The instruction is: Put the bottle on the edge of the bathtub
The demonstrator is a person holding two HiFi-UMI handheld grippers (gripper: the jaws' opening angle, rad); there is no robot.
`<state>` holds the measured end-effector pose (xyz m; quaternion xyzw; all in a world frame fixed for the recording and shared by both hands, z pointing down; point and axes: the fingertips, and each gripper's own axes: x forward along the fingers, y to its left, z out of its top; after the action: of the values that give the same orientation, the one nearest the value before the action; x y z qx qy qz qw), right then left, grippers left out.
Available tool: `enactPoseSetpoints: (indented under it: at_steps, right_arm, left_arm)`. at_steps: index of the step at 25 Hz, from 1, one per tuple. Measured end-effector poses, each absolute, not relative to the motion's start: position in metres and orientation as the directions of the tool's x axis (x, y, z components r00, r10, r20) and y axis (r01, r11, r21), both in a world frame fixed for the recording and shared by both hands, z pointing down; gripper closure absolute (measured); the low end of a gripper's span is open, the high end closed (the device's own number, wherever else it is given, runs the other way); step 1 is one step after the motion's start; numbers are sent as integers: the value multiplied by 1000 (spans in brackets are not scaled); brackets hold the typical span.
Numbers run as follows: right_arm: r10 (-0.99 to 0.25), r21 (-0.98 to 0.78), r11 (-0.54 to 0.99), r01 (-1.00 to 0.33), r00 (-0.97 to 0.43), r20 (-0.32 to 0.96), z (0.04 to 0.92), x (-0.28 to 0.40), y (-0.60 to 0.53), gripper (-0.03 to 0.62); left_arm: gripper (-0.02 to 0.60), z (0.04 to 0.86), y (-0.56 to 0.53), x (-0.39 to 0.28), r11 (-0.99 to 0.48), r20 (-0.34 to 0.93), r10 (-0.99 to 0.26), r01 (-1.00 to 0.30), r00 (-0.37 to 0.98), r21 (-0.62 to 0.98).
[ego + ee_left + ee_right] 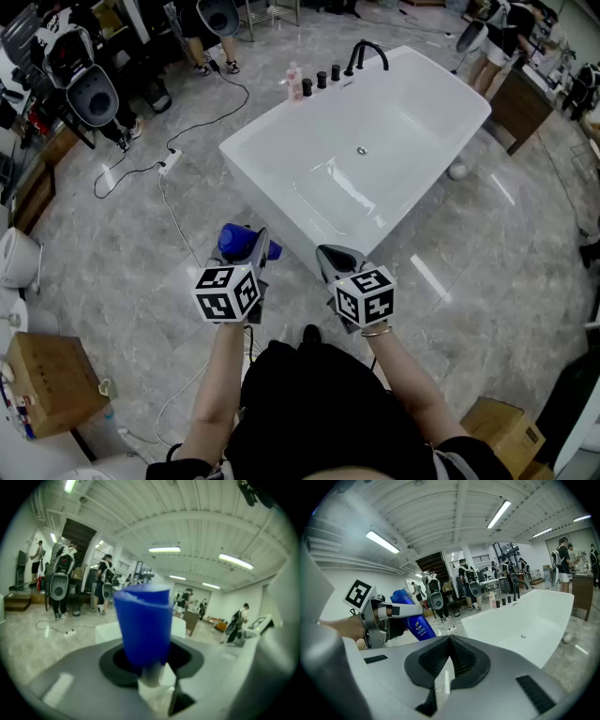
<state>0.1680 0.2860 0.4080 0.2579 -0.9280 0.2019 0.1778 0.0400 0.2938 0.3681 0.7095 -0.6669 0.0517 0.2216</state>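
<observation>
Cardboard box (52, 384) lower left; power strip (170, 164) on floor (112, 262).

**A work hall, not a bathroom**

I am in a big open hall, some kind of workshop or test space. The bathtub (394, 112) stands free in the middle of a grey tiled floor (122, 253). Cables (211, 117) and a power strip (169, 164) trail across it. A cardboard box (52, 380) lies to my left. Tube lights (502, 512) run under a ribbed ceiling (440, 508), and people (466, 581) stand among equipment behind.

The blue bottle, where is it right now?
In the head view, the blue bottle is gripped in the left tool, left of centre, just before the near wall of the white bathtub.
</observation>
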Motion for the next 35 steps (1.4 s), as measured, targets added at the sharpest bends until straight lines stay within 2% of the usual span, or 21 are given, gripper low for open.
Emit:
enactPoseSetpoints:
  at_steps: [18, 26, 35]
  right_arm:
    - [-418, -275, 794, -542, -815, 401, 407, 166, 267, 591]
    - [-408, -297, 781, -549, -809, 423, 420, 160, 251, 591]
    - [-410, -302, 771, -561, -799, 440, 428, 125, 206, 591]
  left_arm:
    - [431, 370, 287, 29, 29, 372, -926, -973, 60, 229]
    - [431, 381, 269, 14, 40, 398, -916, -975, 52, 218]
    - [431, 394, 215, -18, 27, 413, -908, -974, 70, 226]
